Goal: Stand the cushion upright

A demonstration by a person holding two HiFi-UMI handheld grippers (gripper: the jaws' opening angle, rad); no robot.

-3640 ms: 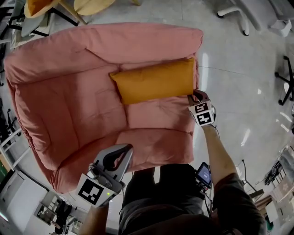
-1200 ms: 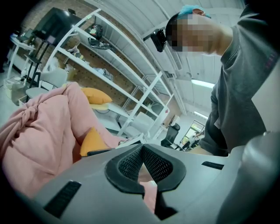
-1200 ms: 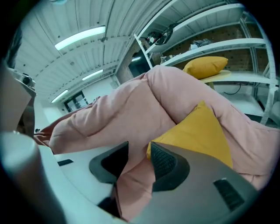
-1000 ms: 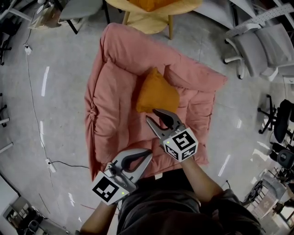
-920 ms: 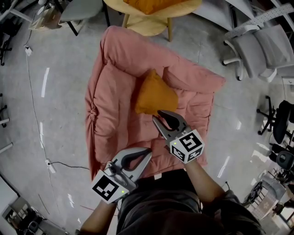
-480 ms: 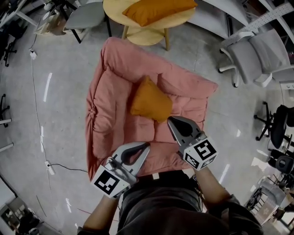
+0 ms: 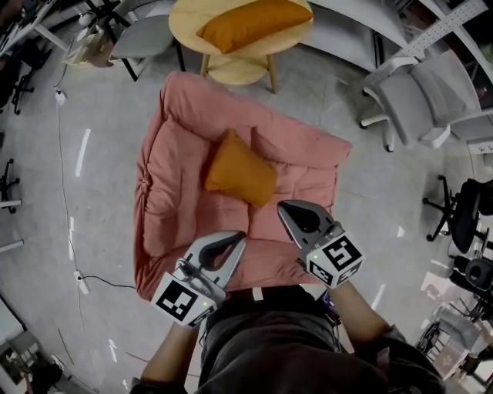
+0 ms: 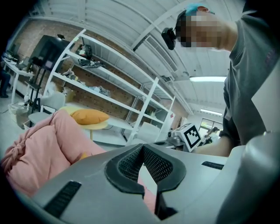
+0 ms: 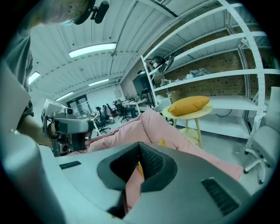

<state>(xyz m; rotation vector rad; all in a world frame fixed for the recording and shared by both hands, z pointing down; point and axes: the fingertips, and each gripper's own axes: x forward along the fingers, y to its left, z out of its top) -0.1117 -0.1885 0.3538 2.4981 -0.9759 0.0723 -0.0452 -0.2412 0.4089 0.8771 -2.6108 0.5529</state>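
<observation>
The orange cushion (image 7: 235, 171) stands on edge on the pink sofa (image 7: 173, 177), leaning against its back rest. Both grippers hang in front of the sofa's near edge, away from the cushion. My left gripper (image 7: 237, 236) is shut and holds nothing; its pads meet in the left gripper view (image 8: 142, 147). My right gripper (image 7: 283, 206) is also shut and empty, pads together in the right gripper view (image 9: 139, 145). There a sliver of the cushion (image 9: 162, 142) shows beyond the jaws on the sofa (image 9: 148, 124).
A second orange cushion (image 7: 250, 23) lies on a round wooden table (image 7: 231, 68) behind the sofa. Office chairs (image 7: 420, 96) stand at the right, a grey chair (image 7: 142, 35) at the upper left. A cable (image 7: 63, 192) runs over the floor on the left. White shelving (image 9: 227, 65) lines the wall.
The right gripper, open beside the cushion a second ago, has shut and pulled back and up. The left gripper rose a little. The view has backed away from the sofa.
</observation>
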